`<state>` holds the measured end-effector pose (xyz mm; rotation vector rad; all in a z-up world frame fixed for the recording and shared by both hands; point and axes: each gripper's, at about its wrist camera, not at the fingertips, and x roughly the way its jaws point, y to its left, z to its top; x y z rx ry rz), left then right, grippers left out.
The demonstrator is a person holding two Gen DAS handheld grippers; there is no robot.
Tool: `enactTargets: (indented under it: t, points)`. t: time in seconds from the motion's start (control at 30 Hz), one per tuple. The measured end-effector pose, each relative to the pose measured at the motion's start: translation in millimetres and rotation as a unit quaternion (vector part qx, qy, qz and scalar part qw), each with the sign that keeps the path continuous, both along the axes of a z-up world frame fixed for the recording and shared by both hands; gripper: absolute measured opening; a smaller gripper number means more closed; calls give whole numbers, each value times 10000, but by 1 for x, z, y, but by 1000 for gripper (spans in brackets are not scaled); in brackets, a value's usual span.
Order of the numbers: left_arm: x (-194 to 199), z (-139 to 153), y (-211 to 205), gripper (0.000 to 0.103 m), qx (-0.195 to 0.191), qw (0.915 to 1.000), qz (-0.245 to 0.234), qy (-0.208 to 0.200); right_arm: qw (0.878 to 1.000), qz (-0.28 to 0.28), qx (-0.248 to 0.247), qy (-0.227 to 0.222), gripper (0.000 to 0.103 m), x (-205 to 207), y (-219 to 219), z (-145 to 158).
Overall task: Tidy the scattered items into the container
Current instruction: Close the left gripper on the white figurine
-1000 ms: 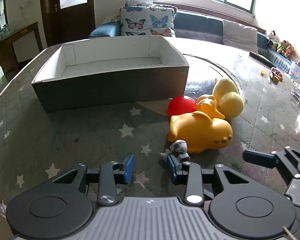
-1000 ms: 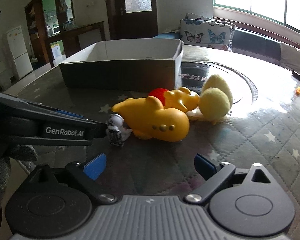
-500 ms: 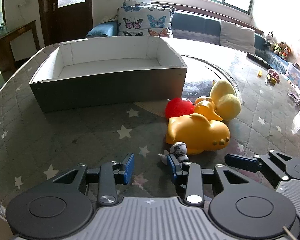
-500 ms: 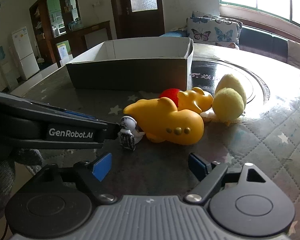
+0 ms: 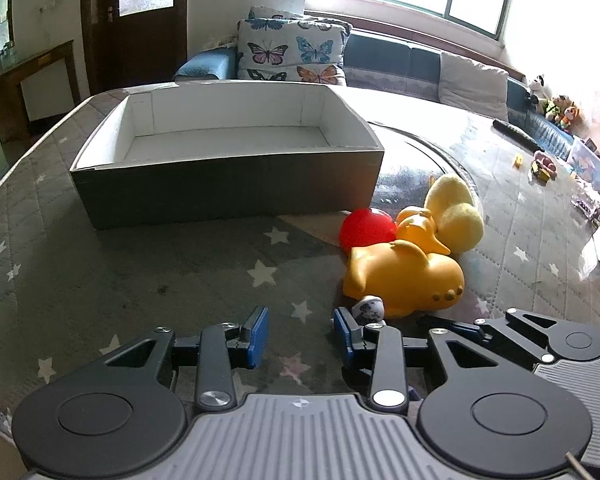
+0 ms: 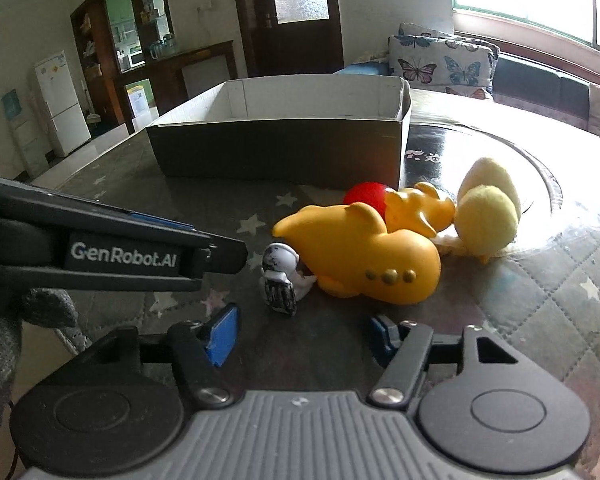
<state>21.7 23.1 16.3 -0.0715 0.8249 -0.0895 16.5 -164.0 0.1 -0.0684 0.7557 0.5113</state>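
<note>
An empty dark box with a white inside point(image 5: 228, 176) point(image 6: 284, 148) stands on the table. To its right lie a red ball point(image 5: 366, 227) point(image 6: 366, 197), a large yellow rubber toy point(image 5: 404, 276) point(image 6: 364, 258), a smaller yellow toy point(image 5: 420, 228) point(image 6: 418, 208), a yellow plush point(image 5: 458, 212) point(image 6: 488, 210) and a small white astronaut figure point(image 5: 368, 309) point(image 6: 279, 280). My left gripper point(image 5: 300, 334) is open, its right fingertip beside the figure. My right gripper point(image 6: 302, 334) is open, just short of the figure and the large toy.
The table has a quilted star-pattern cover point(image 5: 140, 264) and a glass turntable point(image 5: 420, 160). Small toys point(image 5: 542, 168) and a remote point(image 5: 516, 134) lie at the far right edge. A sofa with butterfly cushions point(image 5: 292, 52) stands behind.
My right gripper has moved forward towards the astronaut figure and the large yellow toy, which look bigger now. My left gripper has risen slightly. The toys have not moved.
</note>
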Motion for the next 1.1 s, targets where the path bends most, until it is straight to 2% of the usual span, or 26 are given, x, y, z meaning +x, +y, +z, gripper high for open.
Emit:
enactTargets:
  t: [0.07, 0.23, 0.4, 0.43, 0.6, 0.67, 0.9, 1.1]
  points:
    - [0, 1, 1, 38, -52, 10000, -9, 0, 10000, -7, 30, 4, 58, 2, 1, 0]
    - [2, 3, 1, 38, -131, 9999, -70, -41, 10000, -15, 76, -4, 55, 5, 2, -1]
    - [4, 4, 2, 38, -188, 9998, -92, -53, 9999, -22, 104, -6, 40, 6, 3, -1]
    - [4, 5, 2, 38, -196, 9997, -95, -53, 9999, -5, 135, 11, 34, 6, 3, 0]
    - [5, 5, 3, 38, -253, 9996, -151, -48, 9999, 25, 153, 31, 26, 6, 1, -1]
    - [4, 6, 2, 38, -291, 9994, -196, -55, 9998, 44, 179, 43, 19, 6, 0, 0]
    - [3, 9, -4, 39, -499, 9976, -484, -74, 9999, 86, 133, 20, 19, 5, -1, 1]
    - [10, 4, -10, 39, -509, 9970, -579, 21, 9998, 112, 157, 21, 20, 5, 0, -1]
